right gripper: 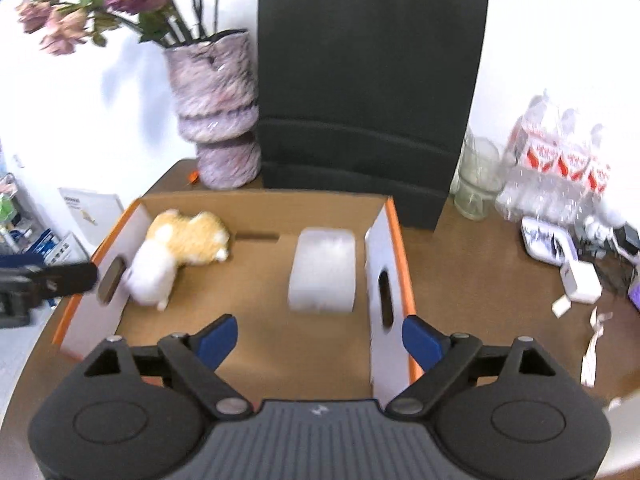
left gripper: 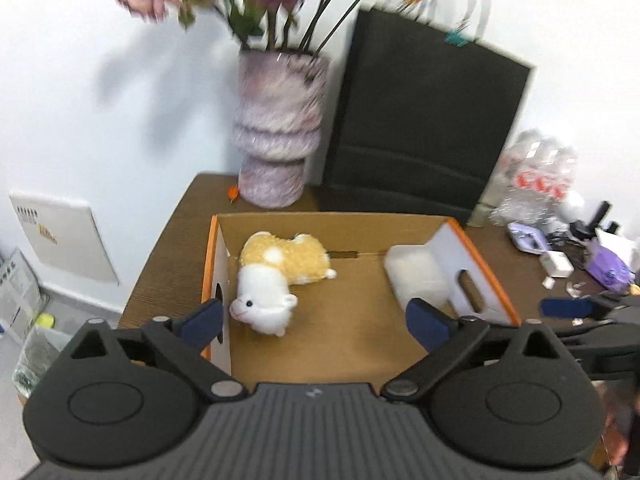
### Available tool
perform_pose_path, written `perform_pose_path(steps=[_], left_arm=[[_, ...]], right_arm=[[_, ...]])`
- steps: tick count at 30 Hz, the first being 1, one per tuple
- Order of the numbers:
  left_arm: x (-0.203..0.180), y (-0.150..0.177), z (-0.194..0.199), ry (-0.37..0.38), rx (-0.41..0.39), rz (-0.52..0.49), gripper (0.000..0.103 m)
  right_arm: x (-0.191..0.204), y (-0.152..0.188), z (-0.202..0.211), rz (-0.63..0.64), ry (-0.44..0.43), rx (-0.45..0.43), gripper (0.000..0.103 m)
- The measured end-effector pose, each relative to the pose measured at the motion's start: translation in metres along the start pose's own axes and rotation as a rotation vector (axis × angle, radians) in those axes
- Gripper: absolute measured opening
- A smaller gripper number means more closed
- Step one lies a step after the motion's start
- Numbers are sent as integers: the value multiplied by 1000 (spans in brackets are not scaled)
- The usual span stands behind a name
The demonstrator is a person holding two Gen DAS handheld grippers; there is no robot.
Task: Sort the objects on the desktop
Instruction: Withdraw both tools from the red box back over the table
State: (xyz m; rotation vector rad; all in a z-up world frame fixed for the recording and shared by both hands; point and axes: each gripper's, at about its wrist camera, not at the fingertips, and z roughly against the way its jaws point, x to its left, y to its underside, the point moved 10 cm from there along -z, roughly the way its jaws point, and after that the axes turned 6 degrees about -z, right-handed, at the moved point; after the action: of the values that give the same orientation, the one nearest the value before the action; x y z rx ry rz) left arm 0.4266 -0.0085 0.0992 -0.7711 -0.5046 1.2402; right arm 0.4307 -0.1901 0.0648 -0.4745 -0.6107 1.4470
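Observation:
An open cardboard box (left gripper: 352, 344) (right gripper: 280, 344) with orange edges sits on the brown desk. Inside lie a white and yellow plush toy (left gripper: 276, 276) (right gripper: 176, 252) at the left and a white tissue pack (left gripper: 418, 276) (right gripper: 324, 276) at the right. My left gripper (left gripper: 316, 320) is open and empty above the box's near left part. My right gripper (right gripper: 320, 340) is open and empty above the box's near right wall. The right gripper also shows in the left wrist view (left gripper: 572, 308); the left gripper shows in the right wrist view (right gripper: 60, 278).
A pink vase (left gripper: 276, 132) (right gripper: 218, 112) with flowers and a black paper bag (left gripper: 420, 120) (right gripper: 364, 92) stand behind the box. At the right are a glass jar (right gripper: 476, 176), a water bottle pack (right gripper: 556, 168), a white charger (right gripper: 580, 278) and small clutter.

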Motion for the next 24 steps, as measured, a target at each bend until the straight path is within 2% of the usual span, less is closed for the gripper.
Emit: perform_pose_path(steps=[2, 6, 13, 17, 20, 24], left_arm=[[-4, 11, 21, 9, -37, -1, 103], [-4, 44, 48, -5, -46, 17, 103], [-1, 113, 90, -58, -117, 29, 103], [-4, 158, 116, -93, -160, 56, 103], [-13, 186, 137, -124, -190, 36, 103], [-27, 230, 162, -139, -232, 46, 103]], right_arm=[[3, 19, 9, 0, -12, 8, 89], [7, 54, 29, -5, -53, 5, 90], [4, 123, 71, -83, -148, -55, 90], [-2, 167, 91, -73, -138, -132, 91], [-11, 198, 106, -75, -128, -187, 91], [-31, 240, 120, -127, -93, -245, 92]])
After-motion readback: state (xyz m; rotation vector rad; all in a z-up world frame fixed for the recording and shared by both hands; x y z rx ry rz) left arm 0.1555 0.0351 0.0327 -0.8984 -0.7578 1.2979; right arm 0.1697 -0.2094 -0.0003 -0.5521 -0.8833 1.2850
